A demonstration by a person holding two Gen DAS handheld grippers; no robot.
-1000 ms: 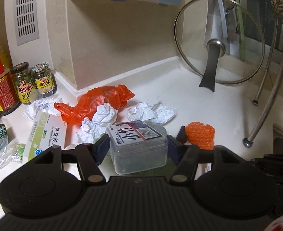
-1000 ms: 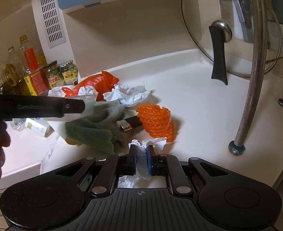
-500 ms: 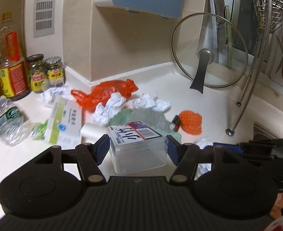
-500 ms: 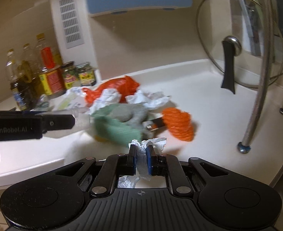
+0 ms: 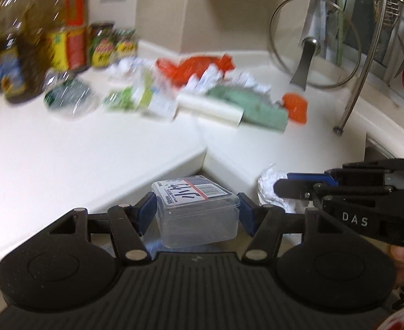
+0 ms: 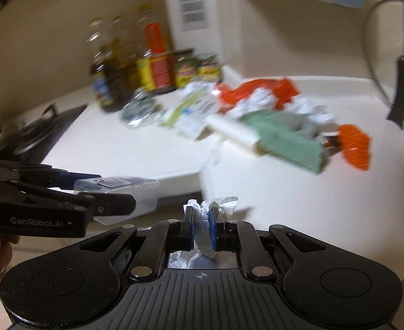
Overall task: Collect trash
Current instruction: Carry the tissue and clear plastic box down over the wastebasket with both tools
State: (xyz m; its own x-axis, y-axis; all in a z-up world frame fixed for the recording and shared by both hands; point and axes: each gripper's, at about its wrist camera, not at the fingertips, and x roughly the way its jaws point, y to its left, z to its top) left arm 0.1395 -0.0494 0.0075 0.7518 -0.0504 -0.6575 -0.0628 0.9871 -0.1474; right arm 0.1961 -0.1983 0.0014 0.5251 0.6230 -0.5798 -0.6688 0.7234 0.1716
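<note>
My left gripper (image 5: 198, 210) is shut on a clear plastic box (image 5: 196, 211) with a printed label, held in the air off the counter's front edge. It also shows in the right wrist view (image 6: 119, 189). My right gripper (image 6: 202, 217) is shut on a crumpled white tissue (image 6: 204, 231), which also shows in the left wrist view (image 5: 270, 189). More trash lies on the white counter (image 5: 92, 151): an orange plastic bag (image 5: 193, 66), white paper wads (image 5: 246, 82), an orange mesh ball (image 5: 295, 107), a green-white carton (image 5: 152, 96) and a crushed bottle (image 5: 67, 96).
Sauce bottles and jars (image 5: 64, 41) stand at the back left. A green cloth (image 5: 251, 104) and a white roll (image 5: 210, 107) lie among the trash. A glass pot lid (image 5: 312, 44) leans at the back right beside a metal rack leg (image 5: 353, 88). A stove (image 6: 31, 134) is at far left.
Both grippers have pulled back from the counter with their loads, and the trash pile now lies farther away. The view is blurred by motion.
</note>
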